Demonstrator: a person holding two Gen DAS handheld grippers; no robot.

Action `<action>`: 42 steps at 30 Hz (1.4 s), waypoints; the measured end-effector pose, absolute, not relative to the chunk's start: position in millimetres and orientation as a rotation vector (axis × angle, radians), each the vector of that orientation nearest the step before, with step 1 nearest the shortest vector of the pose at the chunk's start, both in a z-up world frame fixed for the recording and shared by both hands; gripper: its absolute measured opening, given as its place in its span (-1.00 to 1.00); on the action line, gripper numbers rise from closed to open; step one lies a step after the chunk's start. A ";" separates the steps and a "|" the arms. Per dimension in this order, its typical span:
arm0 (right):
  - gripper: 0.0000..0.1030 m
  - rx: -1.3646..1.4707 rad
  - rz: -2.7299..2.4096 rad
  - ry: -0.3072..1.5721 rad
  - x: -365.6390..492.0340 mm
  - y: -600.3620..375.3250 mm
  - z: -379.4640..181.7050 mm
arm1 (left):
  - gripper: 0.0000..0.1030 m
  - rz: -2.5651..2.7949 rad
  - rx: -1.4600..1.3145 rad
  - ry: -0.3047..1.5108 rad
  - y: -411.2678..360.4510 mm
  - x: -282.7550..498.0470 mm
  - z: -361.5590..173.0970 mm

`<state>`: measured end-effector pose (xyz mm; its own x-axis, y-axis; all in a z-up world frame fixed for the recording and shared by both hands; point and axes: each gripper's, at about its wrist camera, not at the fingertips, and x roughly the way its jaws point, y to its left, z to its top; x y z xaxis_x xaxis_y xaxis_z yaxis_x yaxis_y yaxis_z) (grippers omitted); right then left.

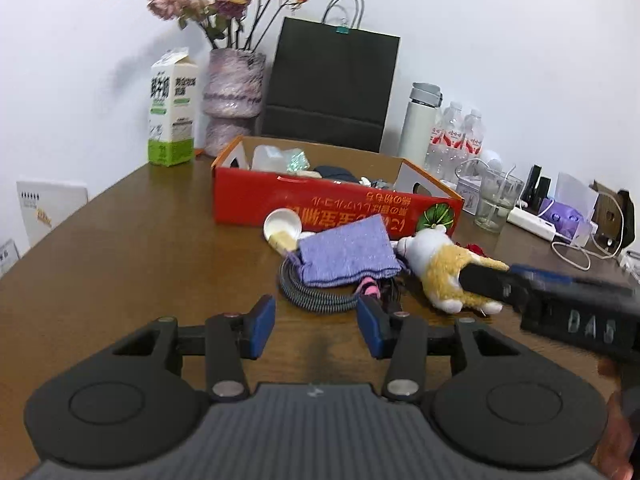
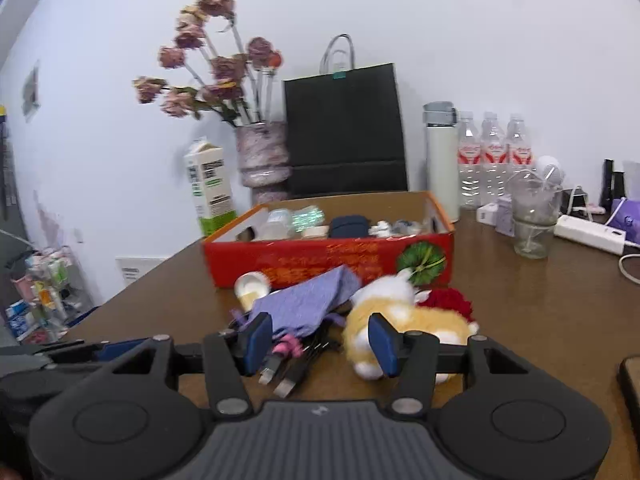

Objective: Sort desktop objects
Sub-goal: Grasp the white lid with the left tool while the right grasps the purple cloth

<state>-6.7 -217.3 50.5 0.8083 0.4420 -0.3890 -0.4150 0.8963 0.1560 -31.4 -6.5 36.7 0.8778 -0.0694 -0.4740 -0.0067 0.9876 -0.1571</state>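
L gripper [image 1: 316, 330]: jaws standing apart, nothing btwn them, hovering over bare desk [image 1: 120, 248] just short of the coiled cable [image 1: 316, 294]. R gripper [image 2: 320, 338]: jaws apart too, gripping nothing; cable plugs [image 2: 286, 376] lying btwn them in view, plush [image 2: 394, 316] at the right pad. Purple cloth [image 1: 346, 250] is lying over the cable, plush touching its right side, white cup [image 1: 282, 224] tipped at its left. All sitting in front of the red box [image 1: 320, 204], which is holding mixed items. Carton [image 1: 172, 108], vase [image 1: 234, 84], black bag [image 1: 332, 84], bottles [image 2: 494, 156] standing behind by the wall.
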 end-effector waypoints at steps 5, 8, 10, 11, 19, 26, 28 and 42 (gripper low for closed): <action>0.01 0.031 0.441 0.460 -8.5 -214.6 41.3 | -0.08 -0.036 -0.131 0.499 -7.1 -24.1 36.5; 0.01 0.049 0.444 0.456 -2.7 -216.7 43.2 | -0.08 -0.017 -0.143 0.500 -1.2 -14.7 39.1; 0.01 0.050 0.442 0.453 4.2 -215.2 44.6 | -0.08 -0.014 -0.159 0.506 3.6 -7.6 39.9; 0.01 0.047 0.443 0.452 8.5 -212.8 45.2 | -0.08 -0.008 -0.163 0.504 6.3 -2.9 41.4; 0.00 0.008 0.486 0.433 51.1 -177.1 54.9 | -0.11 0.008 -0.208 0.512 32.7 46.7 48.1; -0.14 -0.041 0.471 0.515 100.9 -144.3 43.3 | -0.22 -0.025 -0.286 0.585 48.8 94.5 33.9; -0.14 -0.059 0.434 0.545 113.1 -139.3 36.4 | -0.22 -0.013 -0.269 0.580 48.6 101.9 33.5; -0.95 0.037 0.448 0.551 138.1 -151.1 26.9 | -0.33 -0.031 -0.168 0.626 21.5 157.9 27.1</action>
<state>138.1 -151.1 26.9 0.7584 0.4207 -0.4979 -0.4012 0.9033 0.1522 157.9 21.5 27.1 0.8105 -0.0793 -0.5803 -0.0221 0.9859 -0.1656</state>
